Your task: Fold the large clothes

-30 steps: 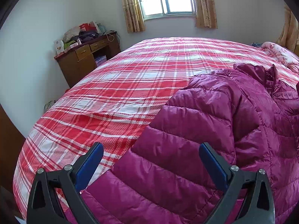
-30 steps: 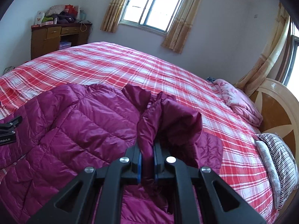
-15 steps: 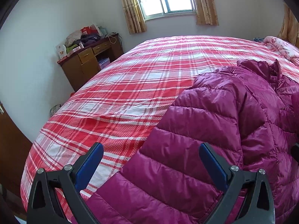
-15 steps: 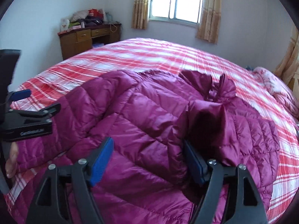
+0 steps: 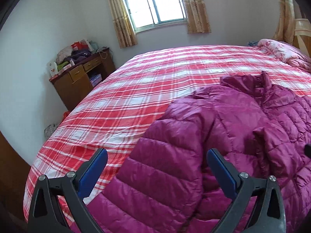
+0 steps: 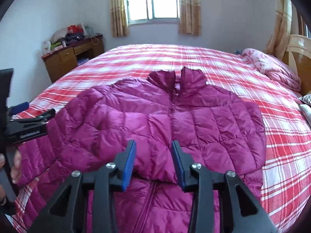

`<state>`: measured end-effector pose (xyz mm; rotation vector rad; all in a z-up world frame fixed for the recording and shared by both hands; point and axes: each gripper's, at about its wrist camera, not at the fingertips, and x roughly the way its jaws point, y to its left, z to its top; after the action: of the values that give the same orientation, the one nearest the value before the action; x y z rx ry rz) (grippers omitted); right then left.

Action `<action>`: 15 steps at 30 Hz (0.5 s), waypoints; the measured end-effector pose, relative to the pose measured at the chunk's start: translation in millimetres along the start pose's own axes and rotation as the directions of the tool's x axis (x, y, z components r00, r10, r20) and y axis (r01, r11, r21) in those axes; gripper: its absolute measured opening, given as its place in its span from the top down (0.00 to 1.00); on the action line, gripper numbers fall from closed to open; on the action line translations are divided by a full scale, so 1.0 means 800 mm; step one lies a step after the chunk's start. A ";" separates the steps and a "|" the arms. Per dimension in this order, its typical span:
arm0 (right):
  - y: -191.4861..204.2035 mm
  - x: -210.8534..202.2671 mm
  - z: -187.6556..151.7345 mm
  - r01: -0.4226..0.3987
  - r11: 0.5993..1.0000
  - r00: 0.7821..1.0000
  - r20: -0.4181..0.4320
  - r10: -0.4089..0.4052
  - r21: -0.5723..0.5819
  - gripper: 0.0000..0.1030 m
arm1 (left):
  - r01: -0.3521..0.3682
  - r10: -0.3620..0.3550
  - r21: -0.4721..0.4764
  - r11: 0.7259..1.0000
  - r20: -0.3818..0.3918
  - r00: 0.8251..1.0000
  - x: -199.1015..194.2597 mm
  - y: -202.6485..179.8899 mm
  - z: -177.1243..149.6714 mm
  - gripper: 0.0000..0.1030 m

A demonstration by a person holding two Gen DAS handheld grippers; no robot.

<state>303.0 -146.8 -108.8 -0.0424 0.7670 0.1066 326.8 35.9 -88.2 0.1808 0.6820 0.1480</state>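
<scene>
At the far left a wooden desk (image 6: 72,58) stood against the wall, heaped with clothes and boxes; a small bundle (image 5: 51,129) lay on the floor beside the bed; above, a window (image 6: 153,2) hung between 2 tan curtains. The left gripper (image 5: 156,160) hovered with its jaws wide apart, nothing pressed between them, the jacket's sleeve (image 5: 165,165) lying beneath the gap; a hand (image 6: 16,164) held its handle at the left edge of the right wrist view. The magenta puffer jacket (image 6: 194,120) lay spread on the red plaid bedspread (image 6: 281,145), collar toward the window, 1 sleeve folded across the chest. The right gripper (image 6: 153,158) was above the jacket's front, jaws closing yet apart, a puff of fabric between them; I could not tell whether the pads touched it. At the right lay a pink quilt (image 6: 272,69), a striped pillow (image 6: 307,99) and the headboard (image 6: 299,52).
</scene>
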 end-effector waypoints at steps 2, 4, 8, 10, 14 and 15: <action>0.003 0.023 -0.004 -0.002 1.000 0.999 -0.045 0.001 -0.015 0.70 | 0.045 -0.045 0.025 0.999 -0.010 0.999 -0.001 -0.024 0.006 0.01; 0.012 0.045 -0.014 -0.017 0.999 0.995 -0.104 0.012 -0.043 0.72 | 0.060 -0.059 0.045 0.997 -0.006 0.998 0.000 -0.047 0.008 0.01; 0.014 0.041 -0.027 -0.014 0.999 0.997 -0.077 0.011 -0.040 0.72 | 0.137 -0.135 0.077 0.987 -0.037 0.990 0.006 -0.081 0.008 0.01; 0.000 0.022 -0.029 -0.037 0.999 0.998 -0.045 0.037 0.009 0.70 | 0.190 -0.187 0.078 0.979 -0.048 0.981 0.005 -0.095 0.008 0.01; -0.026 -0.007 -0.038 0.022 1.000 0.999 0.023 -0.023 0.018 0.61 | 0.252 -0.249 0.073 0.965 -0.050 0.967 0.006 -0.116 0.009 0.01; -0.030 -0.006 -0.041 0.040 0.999 0.999 0.029 -0.041 0.016 0.59 | 0.273 -0.269 0.070 0.959 -0.063 0.961 0.009 -0.123 0.009 0.01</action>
<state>279.4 -173.7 -129.1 -0.0416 0.7376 0.0626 344.4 -59.4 -108.5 0.1568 0.7590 -0.1382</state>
